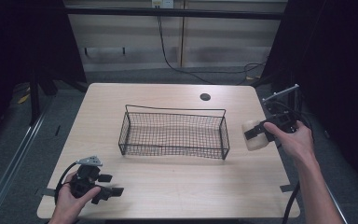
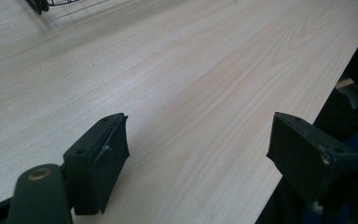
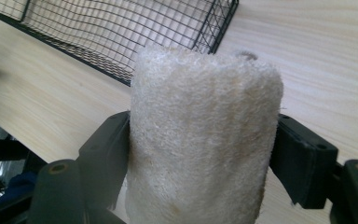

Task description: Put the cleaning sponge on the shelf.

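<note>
- Left gripper [image 1: 106, 185]: it sits low at the near left corner of the table [image 1: 168, 191], held in the person's left hand [image 1: 72, 198] close to the front edge. In the left gripper view its jaws stand wide apart, with bare wood grain between them and nothing touching either pad. The left pad hangs over the tabletop and the right one is out past the table's edge.
- Wire basket [image 1: 175, 133]: a black mesh tray with a raised wire rail along its far side, standing upright near the middle of the table. It is well apart from the left gripper and nearer to the right one. In the left gripper view a corner of it shows at the top left.
- Cream roll [image 1: 253, 135]: a pale, fuzzy cylinder of sponge-like stuff, held just beyond the basket's right end and apart from it. In the right gripper view [image 3: 205, 140] it stands upright between the jaws, its top near the basket's corner.
- Right gripper [image 1: 257, 133]: held in the person's right hand [image 1: 294, 140] over the table's right side. Its jaws are about half closed, clamped on the roll, one black pad pressing each side.
</note>
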